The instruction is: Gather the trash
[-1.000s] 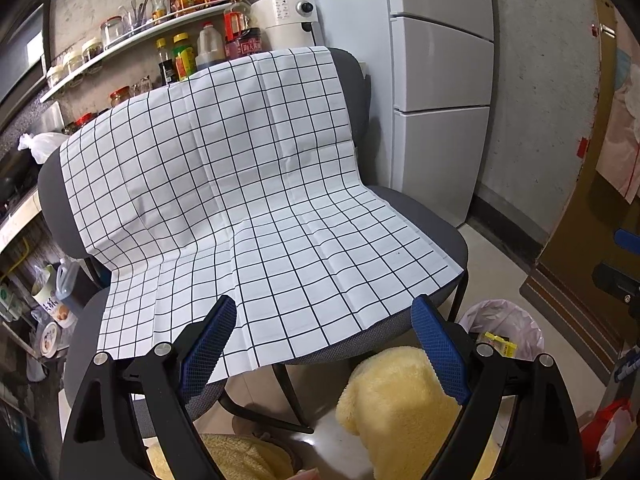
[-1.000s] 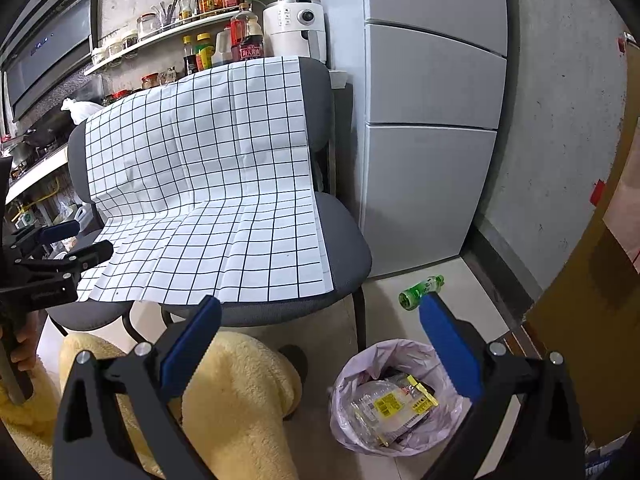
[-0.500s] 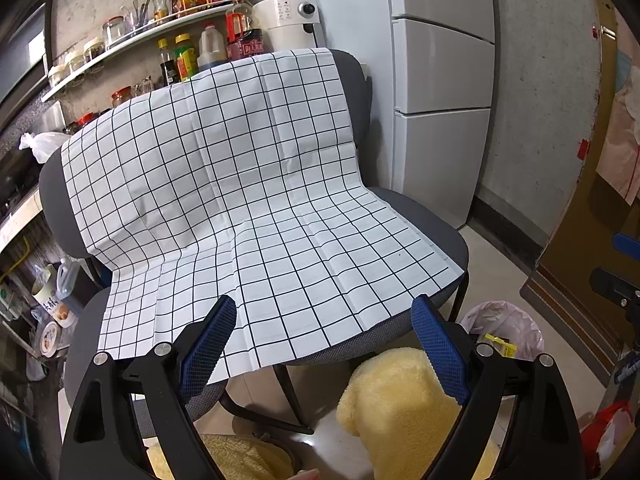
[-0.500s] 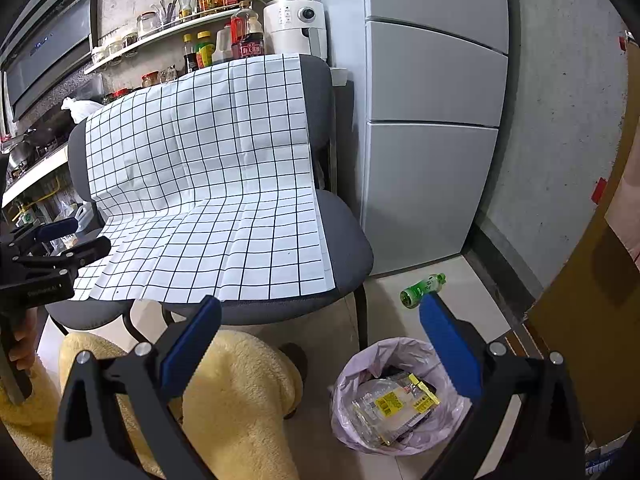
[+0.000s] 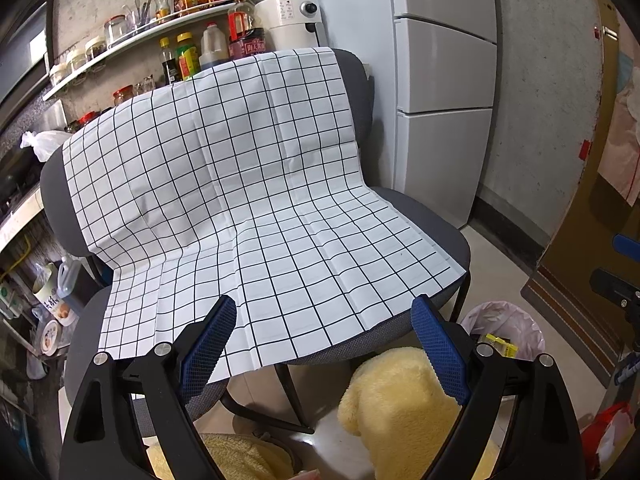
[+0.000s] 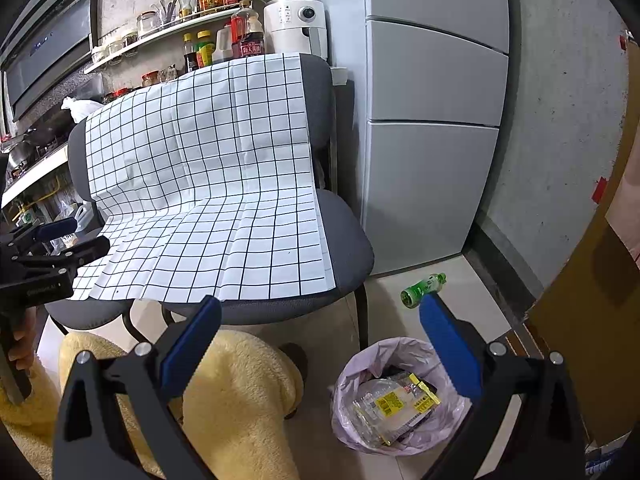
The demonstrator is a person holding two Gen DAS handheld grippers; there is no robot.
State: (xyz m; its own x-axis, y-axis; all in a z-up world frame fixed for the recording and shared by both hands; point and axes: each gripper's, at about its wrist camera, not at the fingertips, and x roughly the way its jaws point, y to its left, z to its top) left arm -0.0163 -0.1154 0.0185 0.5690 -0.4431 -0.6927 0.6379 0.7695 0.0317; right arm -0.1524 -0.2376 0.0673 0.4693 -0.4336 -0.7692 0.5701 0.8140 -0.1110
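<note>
Both grippers we hold wide open with nothing between their blue pads: our left gripper (image 5: pixel 324 324) hangs over the near edge of the checked cloth (image 5: pixel 240 200) draped across two grey chairs (image 5: pixel 432 216), and our right gripper (image 6: pixel 320 320) hangs above the floor to the right of them. Below the right gripper we see the bin (image 6: pixel 360 368) lined with a pale pink bag, standing on the tiles just right of the nearer chair's leg; clear wrappers with a yellow label (image 6: pixel 394 402) lie inside it. A green bottle (image 6: pixel 422 286) lies on its side on the floor beyond the bin, near the white fridge (image 6: pixel 432 120) and apart from both grippers. Yellow fleece (image 6: pixel 236 392) fills the near left. Far off, bottles crowd a shelf (image 6: pixel 160 32).
</note>
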